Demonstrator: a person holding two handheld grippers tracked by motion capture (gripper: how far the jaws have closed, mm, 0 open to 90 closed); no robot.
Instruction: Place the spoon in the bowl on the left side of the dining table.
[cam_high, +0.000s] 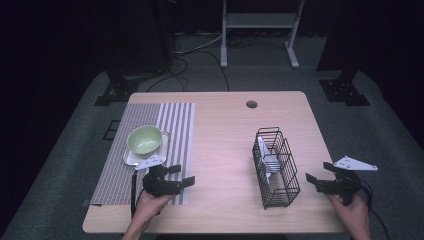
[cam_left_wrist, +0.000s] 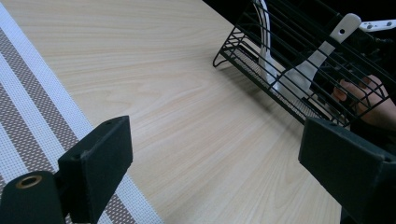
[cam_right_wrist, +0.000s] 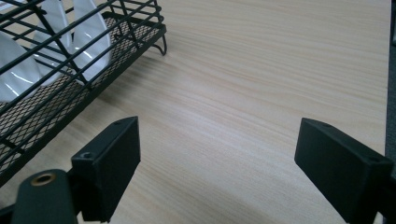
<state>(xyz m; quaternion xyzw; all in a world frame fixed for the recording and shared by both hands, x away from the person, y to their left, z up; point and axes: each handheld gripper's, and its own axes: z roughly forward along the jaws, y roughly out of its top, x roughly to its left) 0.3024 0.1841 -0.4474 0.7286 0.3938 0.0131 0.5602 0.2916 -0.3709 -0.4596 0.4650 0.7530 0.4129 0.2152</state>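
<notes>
Hardly begun, by the look of it: nothing lifted, nothing carried. Stands with its blade down inside the black wire rack (cam_high: 268, 131), that white spatula (cam_high: 267, 160), at about 3 o'clock from the table (cam_high: 225, 150) centre, with white spoons (cam_right_wrist: 93, 42) beside it in the same rack. Sits apart at 9 o'clock, a green bowl (cam_high: 145, 139) on a white square plate (cam_high: 131, 159), both on the striped placemat (cam_high: 120, 170).

Hovers at 7 o'clock over the placemat's near edge, the left gripper (cam_high: 182, 175), jaws spread wide and holding nothing, aimed across bare wood toward the rack. Waits at 4 o'clock just beside the rack, the right gripper (cam_high: 318, 172), likewise released and empty.

Left to do, presumably: reaching in, clamping the spatula, drawing it out and carrying it over to the setting.

Leans in the rack, the spatula: long axis roughly 11 to 5 in the high view, holed handle end up and pointing to 11, blade low toward 5. Runs nearly the same way, the rack's own length.
</notes>
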